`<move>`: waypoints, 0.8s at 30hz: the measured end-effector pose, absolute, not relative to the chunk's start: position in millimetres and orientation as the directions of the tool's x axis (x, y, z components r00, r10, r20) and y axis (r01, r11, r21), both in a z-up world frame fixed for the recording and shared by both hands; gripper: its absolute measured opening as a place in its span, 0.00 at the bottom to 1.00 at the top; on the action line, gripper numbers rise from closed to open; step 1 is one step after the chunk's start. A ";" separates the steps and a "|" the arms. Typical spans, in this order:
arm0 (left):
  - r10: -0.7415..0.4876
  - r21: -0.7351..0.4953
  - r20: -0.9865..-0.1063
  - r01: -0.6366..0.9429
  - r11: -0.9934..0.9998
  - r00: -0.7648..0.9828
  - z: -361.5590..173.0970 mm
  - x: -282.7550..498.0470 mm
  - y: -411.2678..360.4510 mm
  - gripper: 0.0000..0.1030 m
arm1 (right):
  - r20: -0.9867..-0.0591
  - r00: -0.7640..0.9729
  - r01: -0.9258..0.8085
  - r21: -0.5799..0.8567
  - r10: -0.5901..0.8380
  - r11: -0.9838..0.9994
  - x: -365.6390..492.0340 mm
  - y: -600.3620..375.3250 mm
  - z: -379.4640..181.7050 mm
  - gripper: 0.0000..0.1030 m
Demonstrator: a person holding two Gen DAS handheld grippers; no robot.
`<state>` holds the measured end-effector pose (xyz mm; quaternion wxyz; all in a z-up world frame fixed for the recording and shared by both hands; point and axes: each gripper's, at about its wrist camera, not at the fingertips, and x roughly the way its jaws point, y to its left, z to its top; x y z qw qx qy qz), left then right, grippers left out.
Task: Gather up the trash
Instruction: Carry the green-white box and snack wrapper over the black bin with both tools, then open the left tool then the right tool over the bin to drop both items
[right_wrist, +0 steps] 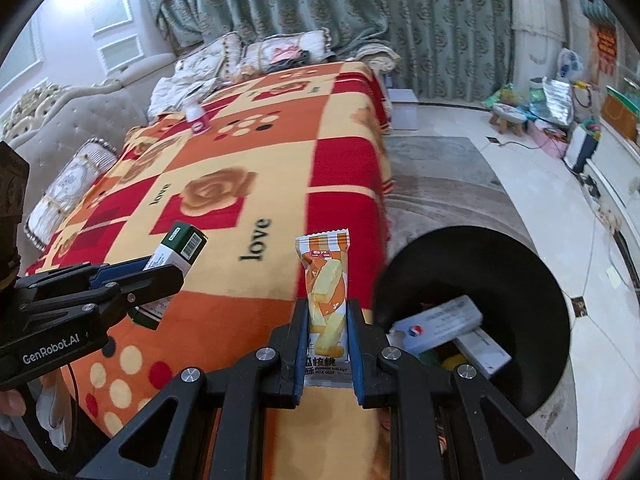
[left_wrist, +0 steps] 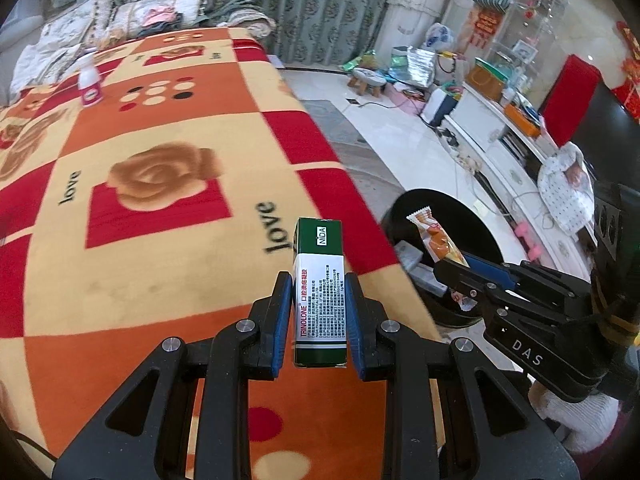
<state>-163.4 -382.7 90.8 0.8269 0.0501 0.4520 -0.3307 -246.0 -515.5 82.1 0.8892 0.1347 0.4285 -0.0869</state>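
Note:
My left gripper (left_wrist: 319,280) is shut on a green and white medicine box (left_wrist: 320,276) and holds it upright above the patterned blanket (left_wrist: 160,280). My right gripper (right_wrist: 327,308) is shut on an orange snack wrapper (right_wrist: 326,280), held upright near the blanket's right edge. The wrapper (left_wrist: 438,242) and right gripper (left_wrist: 460,272) also show in the left wrist view, in front of the black trash bin (left_wrist: 472,216). The bin (right_wrist: 520,264) stands on the floor to the right and holds white boxes (right_wrist: 440,322). The left gripper (right_wrist: 160,272) with the box (right_wrist: 180,246) shows at left.
A small white and pink bottle (left_wrist: 89,80) stands at the far end of the blanket; it also shows in the right wrist view (right_wrist: 196,118). Cushions (right_wrist: 280,50) lie behind it. A grey rug (right_wrist: 440,172), a stool (right_wrist: 508,118) and a cluttered TV cabinet (left_wrist: 500,128) are at right.

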 end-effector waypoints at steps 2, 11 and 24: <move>-0.509 -0.218 -0.781 0.606 0.765 0.361 90.7 -165.9 -393.3 0.23 | -0.787 0.615 0.289 0.164 -0.052 0.943 -252.0 -524.3 81.4 0.17; -0.539 -0.228 -0.779 0.654 0.721 0.322 91.4 -171.8 -436.9 0.23 | -0.796 0.597 0.370 0.158 -0.104 0.915 -277.6 -563.2 76.6 0.17; -0.546 -0.238 -0.793 0.688 0.686 0.270 79.1 -168.6 -494.0 0.23 | -0.810 0.571 0.472 0.186 -0.138 0.862 -296.5 -613.7 61.5 0.17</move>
